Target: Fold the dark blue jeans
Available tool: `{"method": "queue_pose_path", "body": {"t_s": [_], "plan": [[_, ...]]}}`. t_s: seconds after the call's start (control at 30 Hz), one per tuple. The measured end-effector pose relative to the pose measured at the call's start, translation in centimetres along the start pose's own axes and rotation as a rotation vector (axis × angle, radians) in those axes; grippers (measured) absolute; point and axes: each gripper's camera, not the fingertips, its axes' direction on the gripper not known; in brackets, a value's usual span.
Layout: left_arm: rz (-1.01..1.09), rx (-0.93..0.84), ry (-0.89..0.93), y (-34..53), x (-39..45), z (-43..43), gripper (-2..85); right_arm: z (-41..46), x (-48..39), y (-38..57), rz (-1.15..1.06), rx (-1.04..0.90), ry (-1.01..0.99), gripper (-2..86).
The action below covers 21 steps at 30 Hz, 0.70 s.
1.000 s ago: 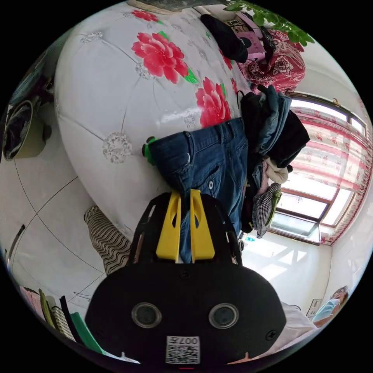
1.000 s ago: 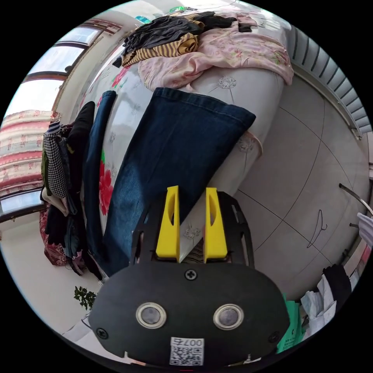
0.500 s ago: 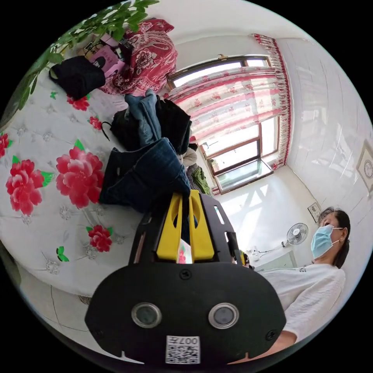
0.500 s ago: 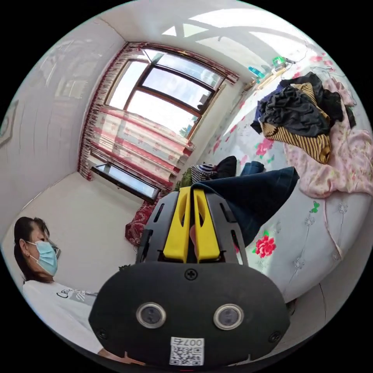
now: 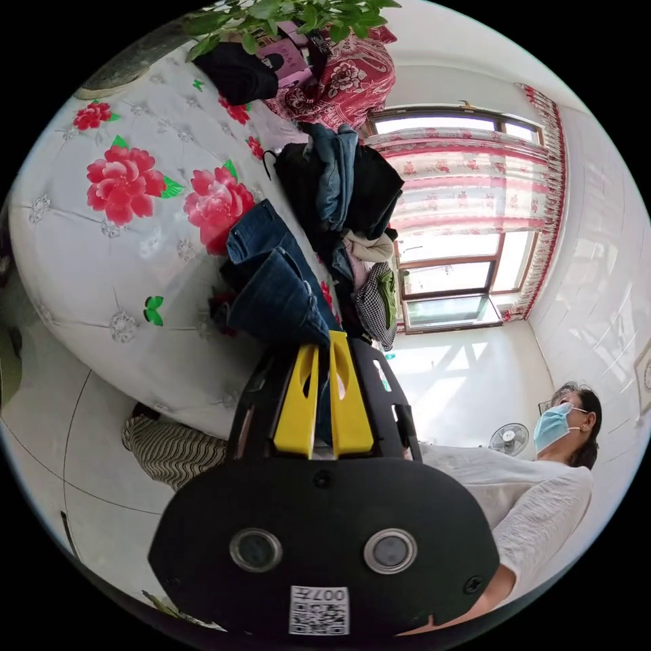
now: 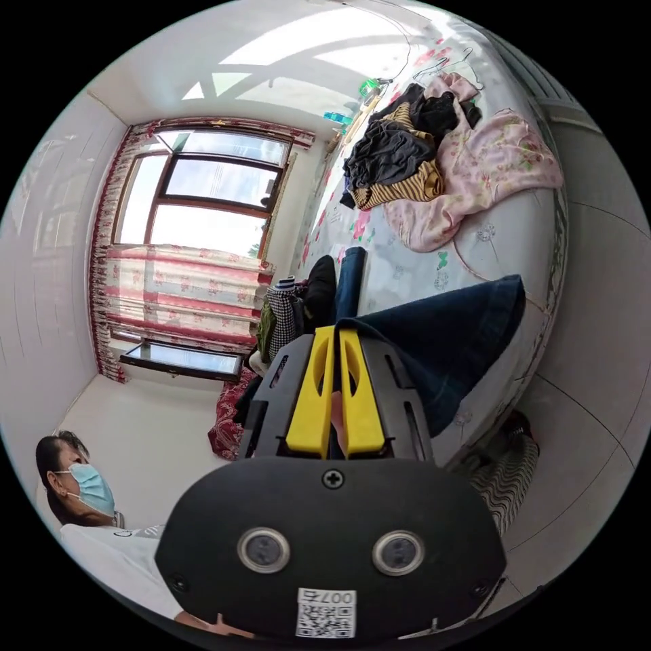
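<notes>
In the left gripper view, the left tool (image 5: 324, 339) rose from the lower middle of the frame, its two yellow jaws drawn nearly together with dark blue cloth pinched between them. In the right gripper view, the right tool (image 6: 333, 336) stood likewise at lower centre, jaws close and gripping dark cloth. The person (image 5: 522, 488) in a white top appeared at the lower right of the left gripper view and at the lower left of the right gripper view.

Dark blue jeans (image 5: 278, 298), bunched, lifted

home bedroom: flowered bed (image 5: 102, 271) (curtained window (image 6: 196, 224)).
</notes>
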Motion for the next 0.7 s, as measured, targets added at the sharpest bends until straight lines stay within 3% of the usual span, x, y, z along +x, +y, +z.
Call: {"method": "queue_pose_path", "body": {"t_s": [0.2, 0.47, 0.7], "plan": [[0.095, 0.041, 0.085, -3.7, 3.4, 2.0, -0.6, 2.2, -2.4, -1.2, -0.049, 0.035, -0.051, -0.3], [0.041, 0.072, 0.073, -6.3, 4.4, 4.9, -0.4, 4.8, -6.4, -2.6, -0.118, 0.075, 0.024, -0.2], [0.048, 0.055, -0.026, -18.6, 7.2, 15.4, 3.2, 21.4, -19.1, -11.2, -0.430, -0.092, 0.161, 1.3]]}}
